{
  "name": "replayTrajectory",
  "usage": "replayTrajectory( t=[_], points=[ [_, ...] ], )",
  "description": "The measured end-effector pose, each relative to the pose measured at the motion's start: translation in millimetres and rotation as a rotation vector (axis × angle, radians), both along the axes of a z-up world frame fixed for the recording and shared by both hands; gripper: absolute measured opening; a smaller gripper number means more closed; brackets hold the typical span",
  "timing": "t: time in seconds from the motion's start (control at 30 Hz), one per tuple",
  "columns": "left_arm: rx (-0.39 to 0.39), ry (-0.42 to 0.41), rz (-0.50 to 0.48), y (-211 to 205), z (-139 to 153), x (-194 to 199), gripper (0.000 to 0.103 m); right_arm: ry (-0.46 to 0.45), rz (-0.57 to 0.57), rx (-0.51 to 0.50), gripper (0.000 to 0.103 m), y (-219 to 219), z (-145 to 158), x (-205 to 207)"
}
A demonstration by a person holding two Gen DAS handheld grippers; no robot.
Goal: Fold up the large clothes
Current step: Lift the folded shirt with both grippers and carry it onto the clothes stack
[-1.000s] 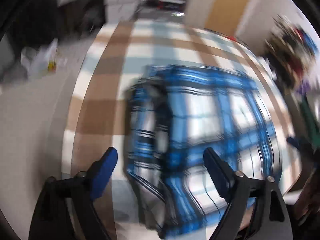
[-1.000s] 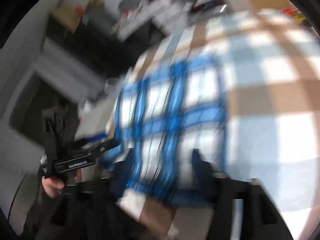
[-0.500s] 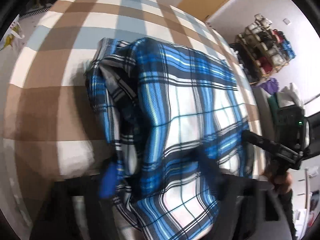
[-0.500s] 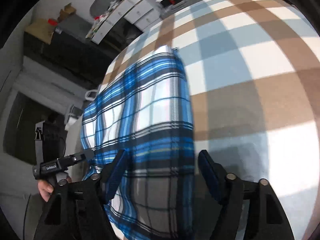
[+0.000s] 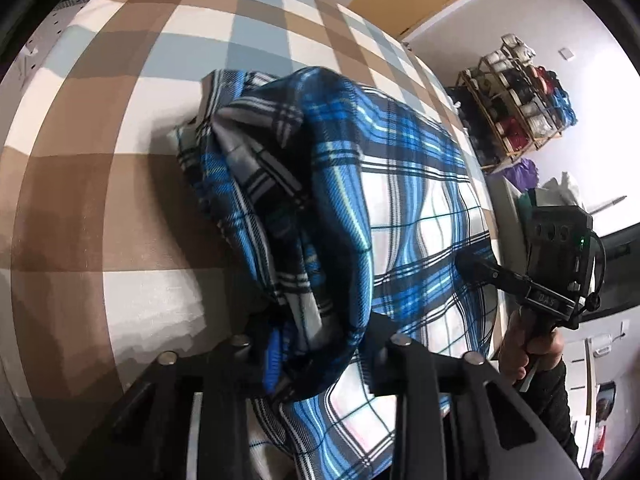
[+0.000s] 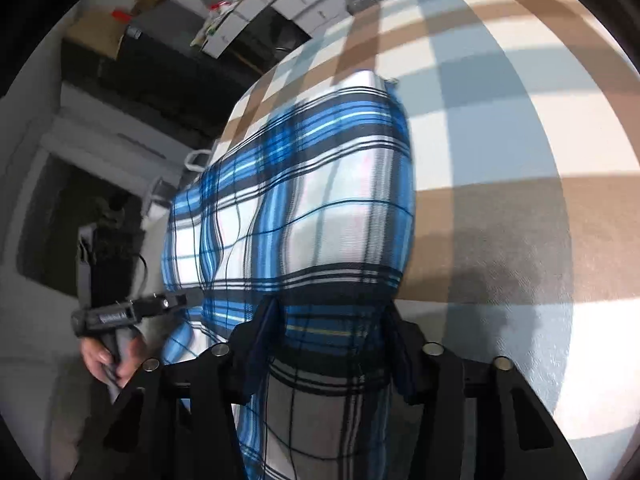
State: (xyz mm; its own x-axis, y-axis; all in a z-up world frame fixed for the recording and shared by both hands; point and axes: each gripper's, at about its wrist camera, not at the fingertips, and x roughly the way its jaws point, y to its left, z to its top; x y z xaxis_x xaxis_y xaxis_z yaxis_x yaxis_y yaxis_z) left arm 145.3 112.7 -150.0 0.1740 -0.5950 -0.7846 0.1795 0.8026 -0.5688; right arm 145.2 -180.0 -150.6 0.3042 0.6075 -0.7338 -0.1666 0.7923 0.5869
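Observation:
A large blue, white and black plaid garment (image 5: 400,184) lies folded on a brown, blue and white checked cover (image 5: 160,60). My left gripper (image 5: 320,344) has its jaws closing on a thick bunched fold at the garment's near left edge, and cloth fills the gap. In the right wrist view the same garment (image 6: 320,200) runs away from my right gripper (image 6: 328,340), whose jaws are closing with the near hem gathered between the pads. Each view shows the other gripper at the cloth's side: the right gripper (image 5: 472,264) and the left gripper (image 6: 180,300).
The checked cover (image 6: 500,100) stretches far beyond the garment. A wooden rack of rolled items (image 5: 520,112) and a purple bag (image 5: 520,172) stand past the right edge. White drawers (image 6: 296,0) and a dark cabinet (image 6: 160,52) line the far left side.
Both grippers came down onto the garment's near edge and their jaws narrowed around the cloth. The fold at the left gripper has bunched up higher.

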Motion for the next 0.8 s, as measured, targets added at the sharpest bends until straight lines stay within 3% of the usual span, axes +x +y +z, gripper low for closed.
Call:
replayTrajectory(
  t=[0.13, 0.37, 0.53, 0.7, 0.8],
  points=[
    [-0.047, -0.009, -0.014, -5, 8, 1, 0.016, -0.06, 0.007, 0.038, 0.019, -9, 22, -16],
    [-0.074, -0.064, -0.088, -52, 43, -2, 0.015, -0.199, -0.005, 0.011, 0.016, -27, 85, -50],
    [-0.094, -0.161, -0.158, -103, 95, -6, 0.014, -0.289, -0.06, -0.012, 0.016, -60, 150, -77],
    [-0.125, -0.275, -0.244, -161, 165, -11, 0.014, -0.394, -0.121, -0.024, 0.016, -112, 231, -109],
    [-0.102, -0.366, -0.322, -205, 214, -17, 0.014, -0.452, -0.169, -0.033, 0.016, -149, 282, -132]
  ],
)
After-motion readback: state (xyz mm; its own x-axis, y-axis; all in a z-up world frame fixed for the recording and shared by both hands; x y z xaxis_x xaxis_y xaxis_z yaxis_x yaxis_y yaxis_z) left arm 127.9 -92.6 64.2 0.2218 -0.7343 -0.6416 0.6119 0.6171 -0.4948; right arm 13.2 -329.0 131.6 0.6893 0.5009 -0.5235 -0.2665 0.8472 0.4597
